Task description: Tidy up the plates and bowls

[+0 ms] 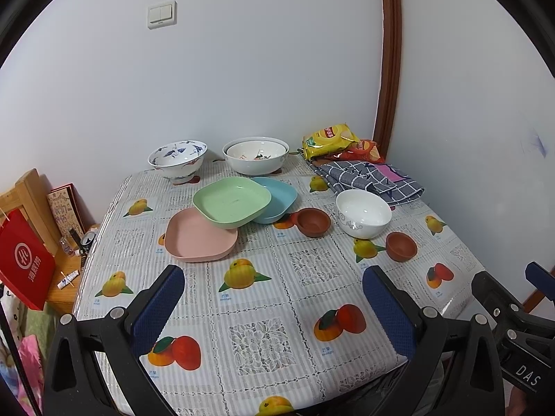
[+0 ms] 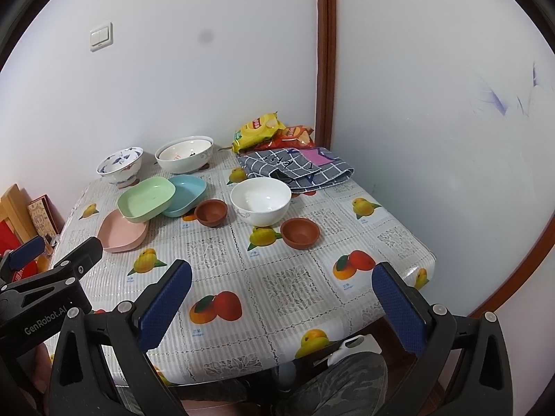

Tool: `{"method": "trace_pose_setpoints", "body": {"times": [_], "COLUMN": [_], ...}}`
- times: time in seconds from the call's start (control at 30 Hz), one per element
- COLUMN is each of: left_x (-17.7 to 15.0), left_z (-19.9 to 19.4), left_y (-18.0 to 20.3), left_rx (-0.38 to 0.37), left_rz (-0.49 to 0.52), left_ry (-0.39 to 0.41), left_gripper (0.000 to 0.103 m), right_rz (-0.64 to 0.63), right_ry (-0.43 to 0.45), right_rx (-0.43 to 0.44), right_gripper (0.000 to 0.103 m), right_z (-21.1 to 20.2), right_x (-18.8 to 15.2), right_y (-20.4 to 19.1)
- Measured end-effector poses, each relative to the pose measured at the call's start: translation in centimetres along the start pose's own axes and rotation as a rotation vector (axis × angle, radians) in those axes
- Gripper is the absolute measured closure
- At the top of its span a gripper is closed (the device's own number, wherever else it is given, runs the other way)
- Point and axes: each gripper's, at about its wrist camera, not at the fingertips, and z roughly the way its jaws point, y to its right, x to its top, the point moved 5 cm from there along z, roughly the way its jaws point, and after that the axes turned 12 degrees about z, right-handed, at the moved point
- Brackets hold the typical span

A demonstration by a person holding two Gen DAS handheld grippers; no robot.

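The left gripper [image 1: 274, 298] is held wide open above the near part of the table [image 1: 263, 343], and nothing is held in it. The right gripper [image 2: 281, 294] is spread wide too, with nothing between its blue pads [image 2: 163, 306].

In the left wrist view, a green plate [image 1: 231, 201] is seen at 12 o'clock from the left gripper. It is tilted, lying partly on a pink plate [image 1: 197, 241] at its 7 o'clock and partly on a blue plate [image 1: 277, 201] at its 3 o'clock. A brown cup [image 1: 311, 222] is set just beside the blue plate. A white bowl [image 1: 362, 213] is found at 1 o'clock, and a second brown cup [image 1: 400, 246] is near it at its 4 o'clock. At the far edge, by the wall, a blue-patterned bowl [image 1: 177, 159] and a big white bowl [image 1: 255, 156] are placed side by side. A smaller bowl seems to be nested in the big one. Snack bags [image 1: 329, 138] and a checked cloth [image 1: 371, 176] are kept in the far right corner.
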Motion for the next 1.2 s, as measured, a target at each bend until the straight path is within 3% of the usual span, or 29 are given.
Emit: {"method": "trace_pose_setpoints", "body": {"times": [1.2], "left_x": [-0.15], "left_z": [-0.23], "left_y": [0.41], "left_rx": [0.008], "left_rz": [-0.004], "left_ry": [0.004], "left_gripper": [0.0], "right_rz": [-0.001], "right_ry": [0.014], "right_rx": [0.0], "right_gripper": [0.0], "right_z": [-0.61], "right_x": [0.1], "right_y": [0.06]}}
